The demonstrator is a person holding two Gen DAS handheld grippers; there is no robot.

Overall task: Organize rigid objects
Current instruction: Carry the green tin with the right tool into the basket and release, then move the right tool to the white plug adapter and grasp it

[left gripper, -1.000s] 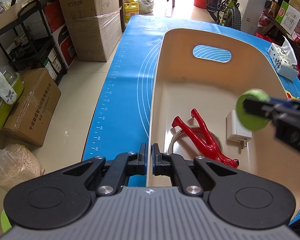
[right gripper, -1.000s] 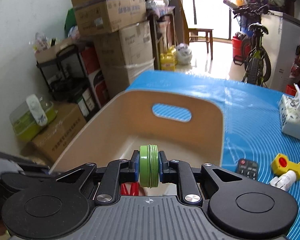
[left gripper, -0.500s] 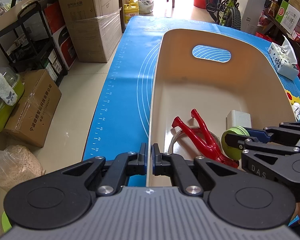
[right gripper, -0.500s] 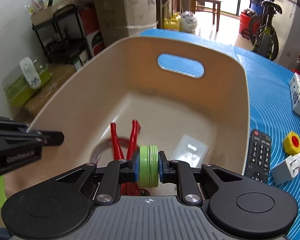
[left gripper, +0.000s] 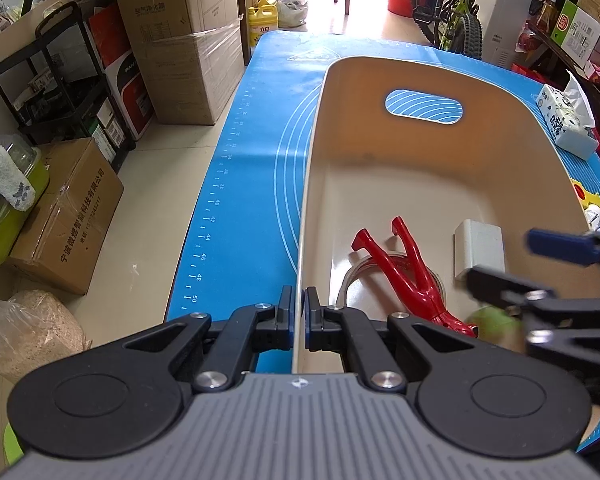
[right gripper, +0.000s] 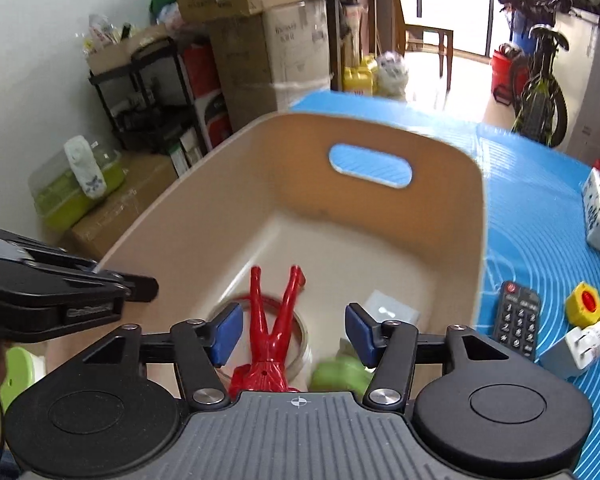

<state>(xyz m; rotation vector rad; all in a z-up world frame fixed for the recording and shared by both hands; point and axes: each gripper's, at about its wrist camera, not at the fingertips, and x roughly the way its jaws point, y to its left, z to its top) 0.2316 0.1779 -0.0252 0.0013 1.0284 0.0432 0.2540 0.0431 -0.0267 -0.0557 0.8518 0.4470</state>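
Three items (right gripper: 271, 332) in beige bin (right gripper: 476, 216)

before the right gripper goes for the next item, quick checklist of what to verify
1. Right gripper open, nothing between its pads: ok.
2. Green disc released into the beige bin: ok, though blurred.
3. Left gripper clamped on the bin's rim: ok.
4. Red figure and white charger inside the bin: ok.
5. Remote on the mat, unobstructed: ok.
6. Disc settled: cannot tell.
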